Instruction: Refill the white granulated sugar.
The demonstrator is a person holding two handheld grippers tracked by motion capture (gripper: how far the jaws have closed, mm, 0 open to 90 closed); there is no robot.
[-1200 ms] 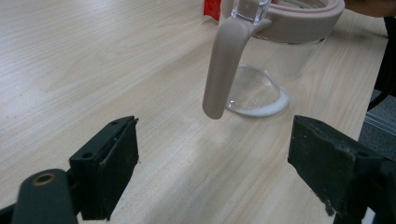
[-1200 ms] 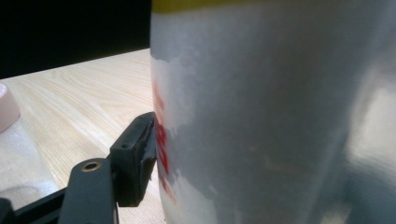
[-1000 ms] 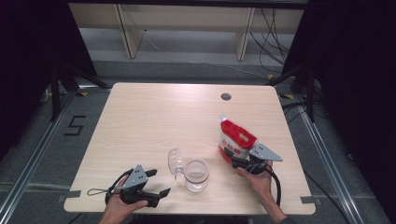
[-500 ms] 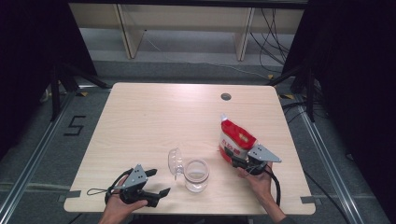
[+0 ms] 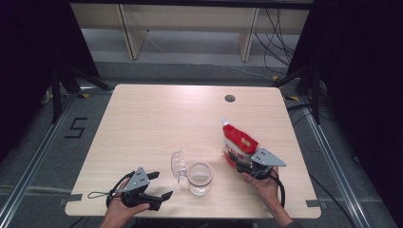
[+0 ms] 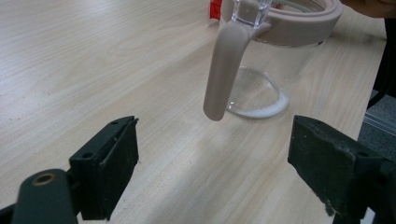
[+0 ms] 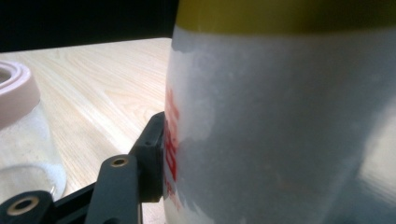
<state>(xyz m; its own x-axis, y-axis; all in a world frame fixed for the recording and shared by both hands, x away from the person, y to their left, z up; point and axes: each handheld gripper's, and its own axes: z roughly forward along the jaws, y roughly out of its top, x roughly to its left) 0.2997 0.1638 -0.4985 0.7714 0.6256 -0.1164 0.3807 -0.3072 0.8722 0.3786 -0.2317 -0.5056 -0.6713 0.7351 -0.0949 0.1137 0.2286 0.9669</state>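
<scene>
The red and white pouch stands right of centre in the high view, pinched at its lower end by the right gripper; its red print is too blurry to read. A glass jar sits low centre, with its hinged lid flipped open and a bit of white powder in the bottom. The left gripper is at lower left, jaws spread wide, holding nothing. The bench is pale wood with a cable hole. A "5" is taped on the grey floor at left.

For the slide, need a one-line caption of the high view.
Left gripper open beside glass jar with hinged lid open; right gripper clamps red-and-white pouch.
</scene>
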